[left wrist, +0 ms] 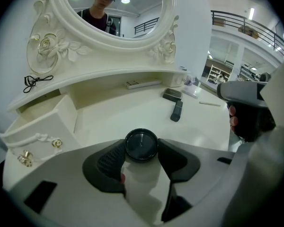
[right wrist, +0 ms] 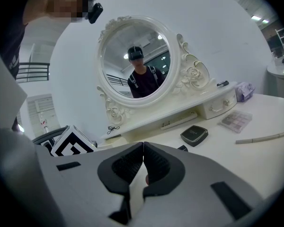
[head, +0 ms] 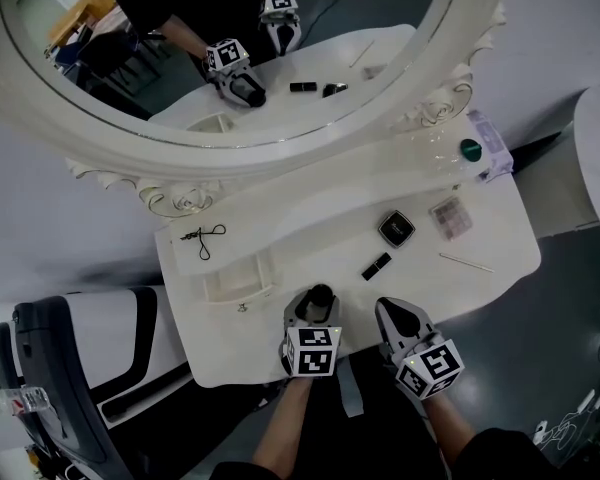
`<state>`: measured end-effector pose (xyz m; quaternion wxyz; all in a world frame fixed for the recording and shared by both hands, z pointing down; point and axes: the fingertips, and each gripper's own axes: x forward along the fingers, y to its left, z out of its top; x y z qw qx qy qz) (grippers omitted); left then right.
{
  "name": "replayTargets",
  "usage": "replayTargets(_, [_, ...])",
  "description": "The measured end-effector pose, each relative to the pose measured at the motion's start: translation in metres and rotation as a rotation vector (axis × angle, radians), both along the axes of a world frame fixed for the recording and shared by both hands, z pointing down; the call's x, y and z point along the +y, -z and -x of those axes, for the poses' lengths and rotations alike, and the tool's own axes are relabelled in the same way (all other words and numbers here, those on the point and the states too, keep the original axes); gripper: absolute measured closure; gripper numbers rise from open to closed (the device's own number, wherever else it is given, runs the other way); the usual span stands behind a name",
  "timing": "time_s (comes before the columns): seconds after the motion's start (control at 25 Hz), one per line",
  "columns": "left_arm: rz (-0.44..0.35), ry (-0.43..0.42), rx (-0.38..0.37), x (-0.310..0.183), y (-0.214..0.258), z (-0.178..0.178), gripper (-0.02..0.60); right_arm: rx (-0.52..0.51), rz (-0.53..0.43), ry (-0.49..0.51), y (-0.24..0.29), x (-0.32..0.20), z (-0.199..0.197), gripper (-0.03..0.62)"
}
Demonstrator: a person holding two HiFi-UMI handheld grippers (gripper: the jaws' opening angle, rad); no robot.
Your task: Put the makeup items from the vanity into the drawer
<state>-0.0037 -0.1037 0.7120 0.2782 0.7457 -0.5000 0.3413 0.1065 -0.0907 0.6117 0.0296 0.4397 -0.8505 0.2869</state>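
Left gripper [left wrist: 141, 151] fingers [left wrist: 109, 160] pinch round black jar [left wrist: 141, 144] between them.

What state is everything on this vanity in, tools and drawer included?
Drawer: pulled open.
Left tool: closed on black jar.
Right tool: shut, empty.
Compact: lid closed, flat on top.
Lipstick: lying on its side.

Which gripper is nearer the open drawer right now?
Left. The left gripper, holding a round black jar, sits just right of the open drawer; the right gripper is farther right, beyond the left one.
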Motion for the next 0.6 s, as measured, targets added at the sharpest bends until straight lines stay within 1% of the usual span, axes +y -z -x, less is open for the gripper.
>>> replayTargets(0.16, [-0.017,-0.001,0.014,0.002,0.015,0.005,0.357,-0.001,-0.009,-0.003,0.010,0.000,0.002,0.571])
replayTargets(0.28, [-0.039,-0.006,0.025,0.003,0.035,0.010,0.357,-0.003,-0.021,0.001,0.021,0.001,0.007,0.571])
replayTargets(0.4, [-0.081,-0.017,0.033,0.002,0.064,0.013,0.357,-0.003,-0.038,0.008,0.034,0.002,0.013,0.571])
replayTargets(0.6, [-0.144,-0.005,0.080,0.006,0.102,0.017,0.357,-0.010,-0.061,0.008,0.055,0.007,0.022,0.571])
